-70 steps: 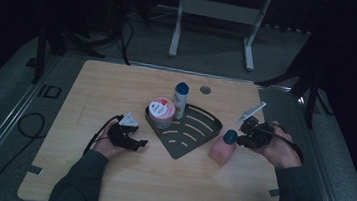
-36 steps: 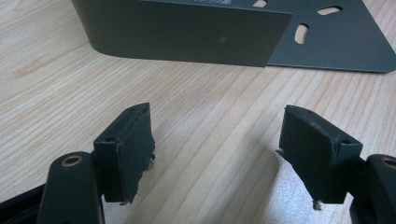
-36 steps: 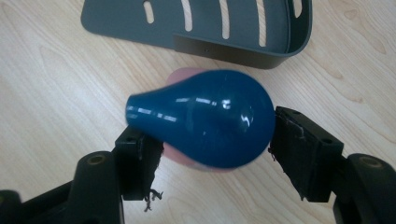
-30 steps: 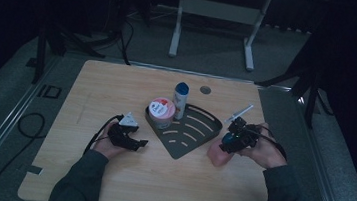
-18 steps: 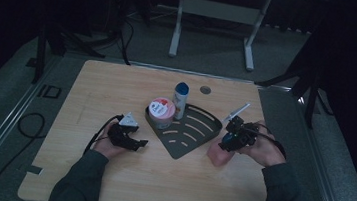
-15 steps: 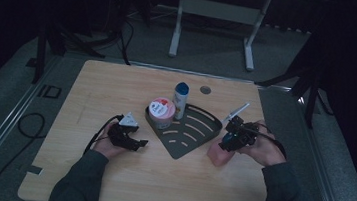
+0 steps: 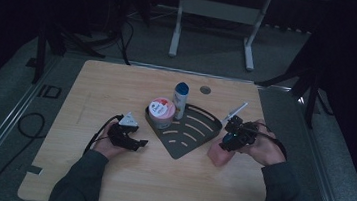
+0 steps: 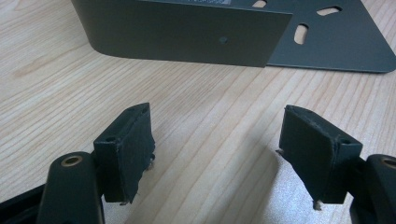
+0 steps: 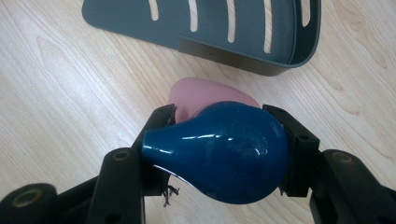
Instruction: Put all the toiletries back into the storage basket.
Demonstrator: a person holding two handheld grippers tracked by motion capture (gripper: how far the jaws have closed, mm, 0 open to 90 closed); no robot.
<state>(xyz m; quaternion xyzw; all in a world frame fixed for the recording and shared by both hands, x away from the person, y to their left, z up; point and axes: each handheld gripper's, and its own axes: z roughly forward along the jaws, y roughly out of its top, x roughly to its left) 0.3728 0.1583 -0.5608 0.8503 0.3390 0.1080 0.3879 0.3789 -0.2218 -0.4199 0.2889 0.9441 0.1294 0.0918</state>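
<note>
A pink bottle [image 7: 218, 156] with a glossy blue cap [image 9: 224, 149] stands on the table, just right of the dark corner rack [image 7: 198, 128]. My right gripper [image 7: 228, 138] comes down on it from above. Its jaws have just been closing, and both pads now press the sides of the blue cap, with the pink body [image 9: 196, 95] showing below. My left gripper [image 7: 136, 144] rests on the wood left of the rack, open, with nothing between its pads [image 8: 128, 144]. The rack's wall [image 8: 187, 32] lies just ahead of it.
In the rack's far corner stand a tub with a pink lid [image 7: 161, 111] and a white bottle with a blue cap [image 7: 180, 99]. A round hole [image 7: 205, 90] sits near the table's far edge. The slotted rack floor [image 9: 210, 23] lies beyond the held bottle.
My right gripper has moved left from beside the pink bottle to over its blue cap and closed on it. The left hand has stayed put.
</note>
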